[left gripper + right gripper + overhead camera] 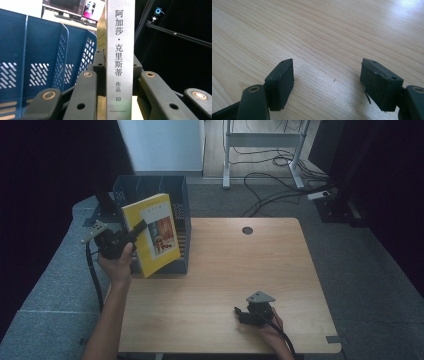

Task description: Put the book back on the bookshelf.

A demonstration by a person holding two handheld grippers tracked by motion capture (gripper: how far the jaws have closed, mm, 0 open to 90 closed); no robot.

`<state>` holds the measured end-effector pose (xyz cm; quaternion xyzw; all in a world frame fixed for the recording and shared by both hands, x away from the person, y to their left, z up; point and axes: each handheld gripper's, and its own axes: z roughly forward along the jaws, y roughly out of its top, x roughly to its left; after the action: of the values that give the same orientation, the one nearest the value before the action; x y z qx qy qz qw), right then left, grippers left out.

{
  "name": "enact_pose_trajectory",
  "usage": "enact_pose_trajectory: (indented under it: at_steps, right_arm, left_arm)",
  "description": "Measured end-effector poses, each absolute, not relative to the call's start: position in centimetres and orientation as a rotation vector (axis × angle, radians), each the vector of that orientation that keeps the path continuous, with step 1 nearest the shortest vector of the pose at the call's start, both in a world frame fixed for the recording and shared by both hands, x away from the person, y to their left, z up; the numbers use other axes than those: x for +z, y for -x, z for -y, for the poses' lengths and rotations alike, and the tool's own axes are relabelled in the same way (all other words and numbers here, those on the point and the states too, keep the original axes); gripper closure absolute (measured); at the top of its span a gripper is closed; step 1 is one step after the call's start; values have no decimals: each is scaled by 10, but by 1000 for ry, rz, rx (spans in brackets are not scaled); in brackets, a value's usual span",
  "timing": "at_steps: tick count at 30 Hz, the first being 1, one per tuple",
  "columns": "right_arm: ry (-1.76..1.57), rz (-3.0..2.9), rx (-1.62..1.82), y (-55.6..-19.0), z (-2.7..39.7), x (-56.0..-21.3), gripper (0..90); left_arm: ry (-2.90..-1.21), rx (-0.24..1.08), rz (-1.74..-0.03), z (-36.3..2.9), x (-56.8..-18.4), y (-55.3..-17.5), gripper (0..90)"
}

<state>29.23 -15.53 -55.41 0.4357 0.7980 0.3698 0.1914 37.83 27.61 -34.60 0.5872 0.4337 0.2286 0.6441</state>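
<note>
**Clamping the book at its spine, beside the file rack**

Nearest the lens: black jaws of the left gripper (117,82) squeezing the grey spine of the yellow book (120,55), pressing it from both sides. Holding the book (152,234) upright and slightly tilted, lifted in front of the blue file rack (182,195), at the table's (240,270) far left corner. Judging the step: steering the book into one of the rack's slots. Doing it well: keeping the spine vertical, lining the lower edge up over a gap between dividers, lowering slowly, letting go only once the book is resting on the rack's floor. Farther out, resting on bare wood near the front edge: the right gripper (243,314), jaws (327,82) standing apart, holding nothing.
</note>
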Motion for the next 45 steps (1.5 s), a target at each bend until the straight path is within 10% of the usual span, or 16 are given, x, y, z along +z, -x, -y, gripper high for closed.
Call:
enact_pose_trajectory:
  at_steps: [45]
  right_arm:
    - [-1223,-2235,1038,-292,156,-554,266]
  left_arm:
    - [-1380,620,-1098,-253,-353,-436,753]
